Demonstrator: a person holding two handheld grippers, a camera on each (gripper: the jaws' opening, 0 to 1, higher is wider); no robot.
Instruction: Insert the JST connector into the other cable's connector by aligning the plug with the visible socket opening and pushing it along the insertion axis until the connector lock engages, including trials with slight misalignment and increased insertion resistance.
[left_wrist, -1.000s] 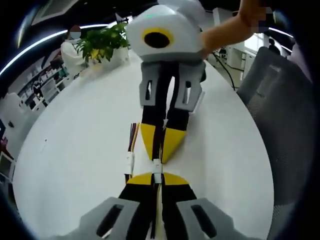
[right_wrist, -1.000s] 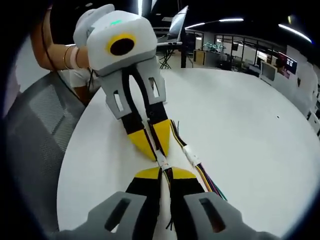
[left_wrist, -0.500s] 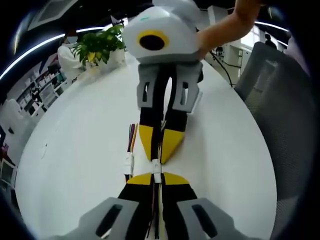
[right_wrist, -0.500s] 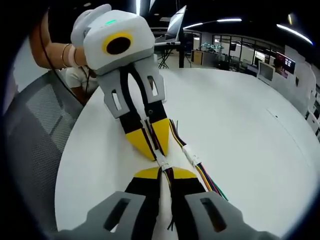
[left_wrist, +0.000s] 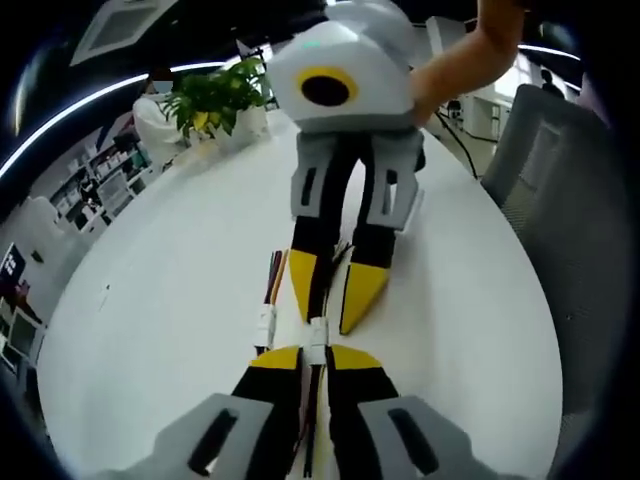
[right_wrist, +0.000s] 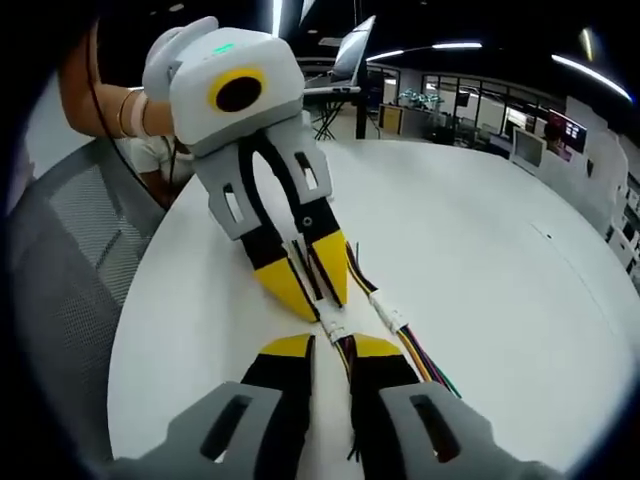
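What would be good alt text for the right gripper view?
The two grippers meet tip to tip over a white table, with a small white connector between them. The right gripper has parted jaws; a second wire bundle lies beside.

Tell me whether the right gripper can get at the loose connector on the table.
Probably yes. The loose connector lies uncovered on the table just beside the right gripper, whose jaws are open. The left gripper, shut on the joined connector, sits close by, so side room looks tight.
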